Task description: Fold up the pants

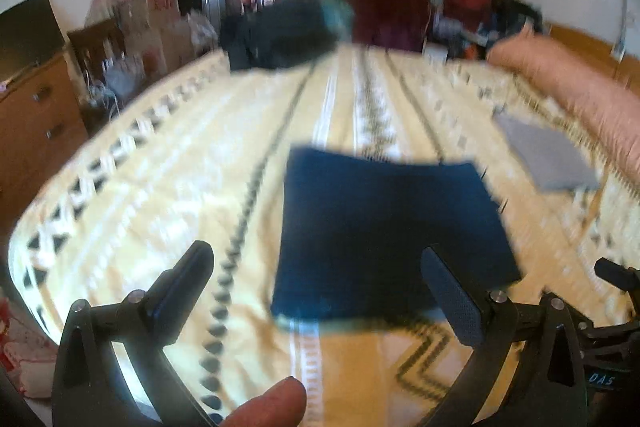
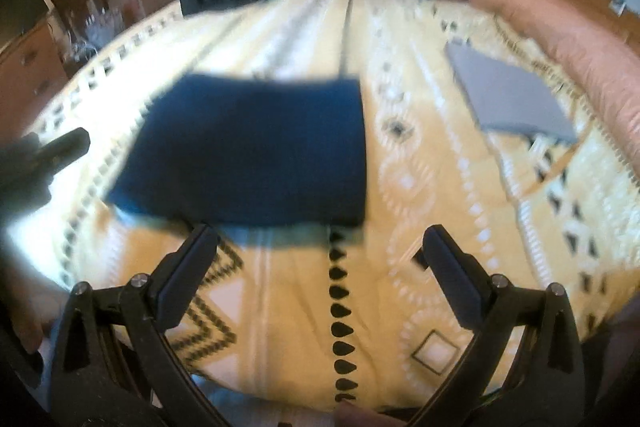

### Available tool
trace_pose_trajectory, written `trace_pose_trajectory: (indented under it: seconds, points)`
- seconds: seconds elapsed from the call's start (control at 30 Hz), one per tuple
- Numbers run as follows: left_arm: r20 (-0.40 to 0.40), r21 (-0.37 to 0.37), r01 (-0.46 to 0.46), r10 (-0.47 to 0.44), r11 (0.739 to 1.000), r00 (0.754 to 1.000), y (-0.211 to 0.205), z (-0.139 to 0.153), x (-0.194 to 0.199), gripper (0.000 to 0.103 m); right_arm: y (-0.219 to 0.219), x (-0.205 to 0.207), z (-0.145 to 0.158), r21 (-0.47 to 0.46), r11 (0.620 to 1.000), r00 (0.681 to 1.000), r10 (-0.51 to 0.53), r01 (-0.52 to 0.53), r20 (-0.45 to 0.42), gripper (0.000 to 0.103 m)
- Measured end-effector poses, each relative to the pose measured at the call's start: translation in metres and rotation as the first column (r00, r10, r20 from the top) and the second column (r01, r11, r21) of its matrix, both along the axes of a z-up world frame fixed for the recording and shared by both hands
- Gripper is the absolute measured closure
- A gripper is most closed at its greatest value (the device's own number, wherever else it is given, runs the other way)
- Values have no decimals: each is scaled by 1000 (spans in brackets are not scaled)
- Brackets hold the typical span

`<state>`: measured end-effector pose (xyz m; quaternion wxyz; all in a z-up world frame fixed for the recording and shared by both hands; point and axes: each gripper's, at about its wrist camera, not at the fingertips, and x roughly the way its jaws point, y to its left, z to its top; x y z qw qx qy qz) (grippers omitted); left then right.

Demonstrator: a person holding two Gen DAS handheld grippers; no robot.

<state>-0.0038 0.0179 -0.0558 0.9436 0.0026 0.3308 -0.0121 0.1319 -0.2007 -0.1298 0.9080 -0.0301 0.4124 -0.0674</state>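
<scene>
- The left gripper [image 1: 318,281] is hovering with its fingers spread wide, gripping nothing.
- The right gripper [image 2: 320,259] is likewise hanging released and empty.
- The folded blue pants [image 1: 390,235] are lying flat on the patterned bed [image 1: 160,187], just ahead of both grippers.
- A folded grey garment [image 2: 510,97] is sitting apart near the pink pillow [image 2: 580,39].

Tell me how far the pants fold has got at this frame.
Done: the blue pants lie on the patterned bedspread as a compact flat rectangle, so the folding looks finished. In hand: nothing; the left claw and right claw are both open and empty, just short of the bundle's near edge. Left: possibly only moving it next to the folded grey item, though blur hides any loose edges.
</scene>
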Motion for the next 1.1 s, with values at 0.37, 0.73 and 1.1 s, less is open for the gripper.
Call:
trace_pose_trajectory:
  seconds: [0.37, 0.73, 1.1]
  points:
    - [80, -18, 20, -18, 1000, 997, -6, 65, -24, 0, 12, -19, 54, 19, 998, 996, -56, 55, 75, 0]
    - [41, 19, 20, -21, 1000, 999, -28, 53, -34, 0, 11, -23, 57, 34, 998, 996, -53, 50, 76, 0]
    - [22, -1, 35, -35, 999, 999, -32, 44, -30, 0, 9, -19, 55, 35, 999, 997, -37, 34, 72, 0]
